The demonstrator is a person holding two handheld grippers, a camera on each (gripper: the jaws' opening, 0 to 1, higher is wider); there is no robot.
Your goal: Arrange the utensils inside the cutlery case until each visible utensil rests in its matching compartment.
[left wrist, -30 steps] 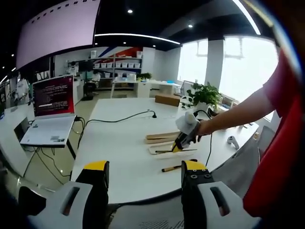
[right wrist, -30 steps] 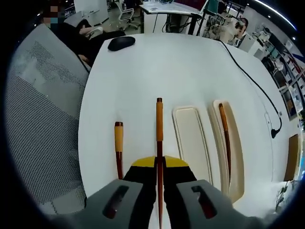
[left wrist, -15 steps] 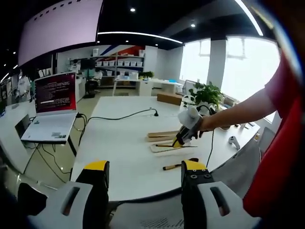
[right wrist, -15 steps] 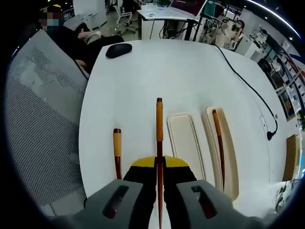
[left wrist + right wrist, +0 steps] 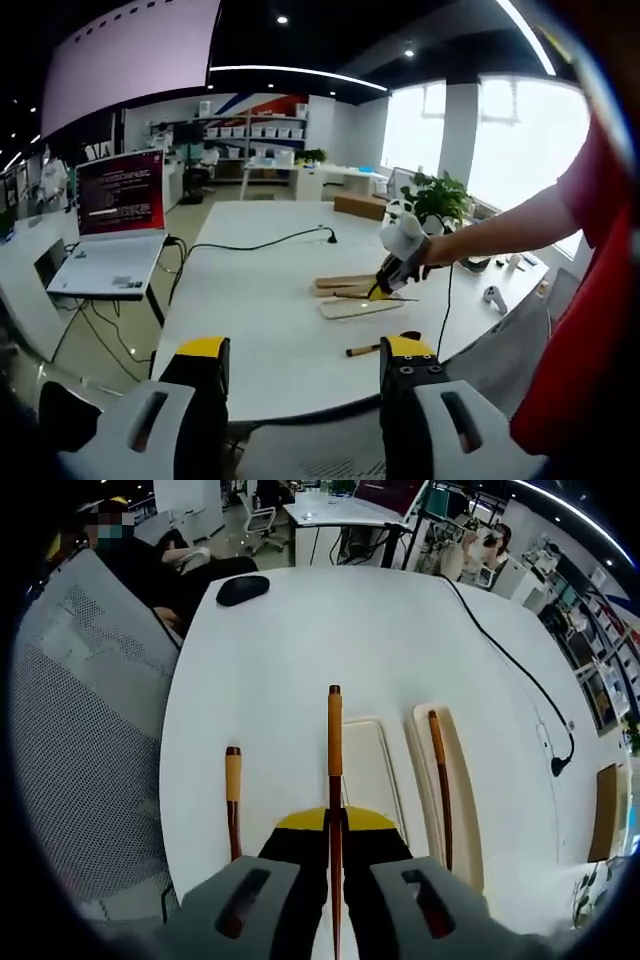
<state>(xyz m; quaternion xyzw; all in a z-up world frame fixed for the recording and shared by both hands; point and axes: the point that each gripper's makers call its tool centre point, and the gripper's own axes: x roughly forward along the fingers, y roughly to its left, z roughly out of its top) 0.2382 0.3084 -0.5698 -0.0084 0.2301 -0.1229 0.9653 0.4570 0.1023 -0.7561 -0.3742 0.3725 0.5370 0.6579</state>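
The case (image 5: 405, 780) lies on the white desk (image 5: 300, 640), one utensil (image 5: 439, 780) in its right compartment, another (image 5: 232, 798) on the desk left of it. The right claw (image 5: 335, 825) pinches a third utensil (image 5: 334, 750) above the case. The left claw (image 5: 300, 350) gapes empty.

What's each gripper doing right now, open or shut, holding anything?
Left gripper: open, holding nothing.
Right gripper: shut on a wooden-handled utensil.
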